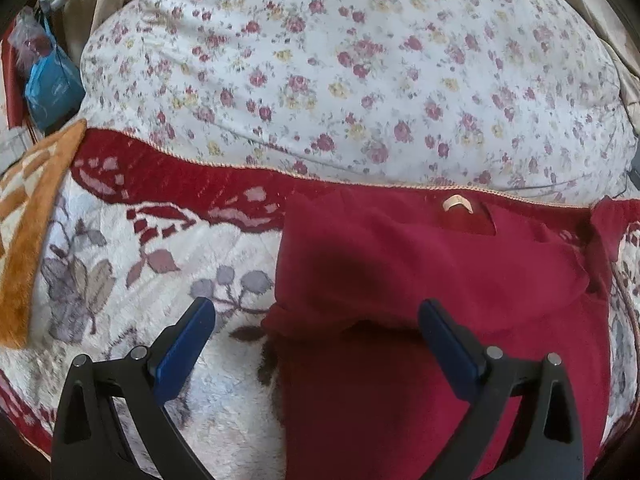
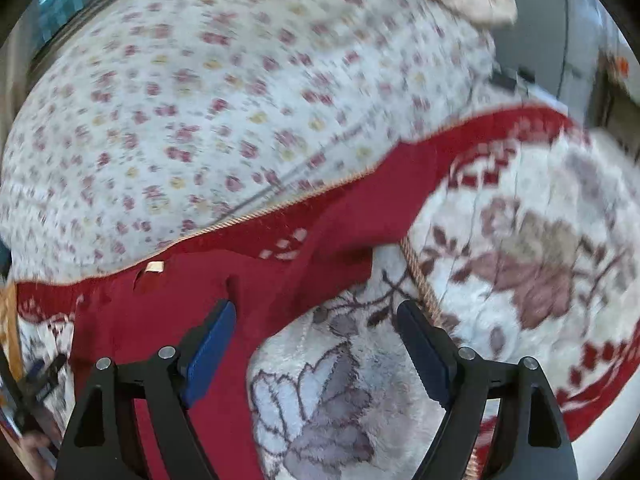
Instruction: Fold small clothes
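Observation:
A dark red garment point(image 1: 440, 280) lies flat on a plush flowered blanket point(image 1: 140, 260). Its neck label point(image 1: 456, 202) is at the far edge. My left gripper point(image 1: 316, 308) hovers open over the garment's left edge, where the cloth is folded over, and holds nothing. In the right wrist view the same garment point(image 2: 180, 312) fills the lower left, with its label point(image 2: 154, 266) in sight. One sleeve point(image 2: 352, 220) stretches up to the right. My right gripper point(image 2: 316, 308) is open, its left finger over the red cloth and its right finger over the blanket point(image 2: 520, 240). This view is blurred.
A big white quilt with small roses point(image 1: 320, 60) rises behind the blanket's red border. An orange and white towel point(image 1: 28, 220) and a blue bag point(image 1: 52, 88) sit at the left. A twisted cord point(image 2: 420, 280) runs along a blanket edge near my right finger.

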### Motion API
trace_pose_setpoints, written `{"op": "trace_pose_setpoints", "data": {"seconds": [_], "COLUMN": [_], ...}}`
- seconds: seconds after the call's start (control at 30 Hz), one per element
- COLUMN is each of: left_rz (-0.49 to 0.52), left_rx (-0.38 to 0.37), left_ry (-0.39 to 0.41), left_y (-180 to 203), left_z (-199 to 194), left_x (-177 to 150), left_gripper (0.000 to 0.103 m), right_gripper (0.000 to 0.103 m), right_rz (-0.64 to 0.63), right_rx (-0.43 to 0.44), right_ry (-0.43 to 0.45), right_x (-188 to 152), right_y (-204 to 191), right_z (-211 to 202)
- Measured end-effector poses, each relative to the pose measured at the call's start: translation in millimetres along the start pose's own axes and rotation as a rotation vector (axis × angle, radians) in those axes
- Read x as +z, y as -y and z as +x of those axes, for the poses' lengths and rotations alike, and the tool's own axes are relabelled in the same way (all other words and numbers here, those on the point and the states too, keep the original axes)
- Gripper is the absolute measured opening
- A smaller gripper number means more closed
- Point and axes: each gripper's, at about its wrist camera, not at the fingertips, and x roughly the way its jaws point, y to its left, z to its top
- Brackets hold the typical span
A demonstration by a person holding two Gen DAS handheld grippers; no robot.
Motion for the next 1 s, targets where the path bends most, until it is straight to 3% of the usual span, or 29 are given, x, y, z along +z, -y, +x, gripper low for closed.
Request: {"op": "trace_pose_setpoints", "data": {"seconds": [0.17, 0.27, 0.43, 0.7, 0.73, 0.77, 0.8, 0.87, 1.0], "left_rz": [0.003, -0.034, -0.068, -0.06, -0.061, -0.061, -0.061, -0.064, -0.048], "left_rx": [0.026, 0.002, -0.034, -0.012, -0.008, -0.002, 0.001, -0.001, 0.0], "left_ry": [-0.014, -0.003, 0.025, 0.006, 0.001, -0.005, -0.009, -0.012, 0.0], "left_y": [-2, -7, -11, -17, -18, -18, -18, -18, -14], "left_z": [10, 8, 3, 16, 19, 22, 23, 25, 21], "left_x": [-2, 0, 7, 11, 11, 11, 11, 13, 13], "left_gripper": [0.101, 0.101, 0.101, 0.101, 0.101, 0.101, 0.101, 0.101, 0.101], "right_gripper": [0.087, 0.087, 0.087, 0.086, 0.083, 0.068, 0.043, 0.01, 0.009], "right_rz": [0.027, 0.011, 0.095, 0.202, 0.19, 0.167, 0.138, 0.096, 0.095], "right_rx": [-0.018, -0.045, -0.074, -0.111, -0.123, -0.139, -0.158, -0.179, -0.093], "right_ry": [-0.031, -0.062, -0.107, -0.174, -0.174, -0.176, -0.181, -0.183, -0.159], "right_x": [22, 46, 87, 111, 112, 113, 113, 112, 112], "right_y": [1, -2, 15, 48, 49, 49, 48, 50, 60], "right_z": [53, 85, 145, 228, 232, 235, 237, 235, 205]}}
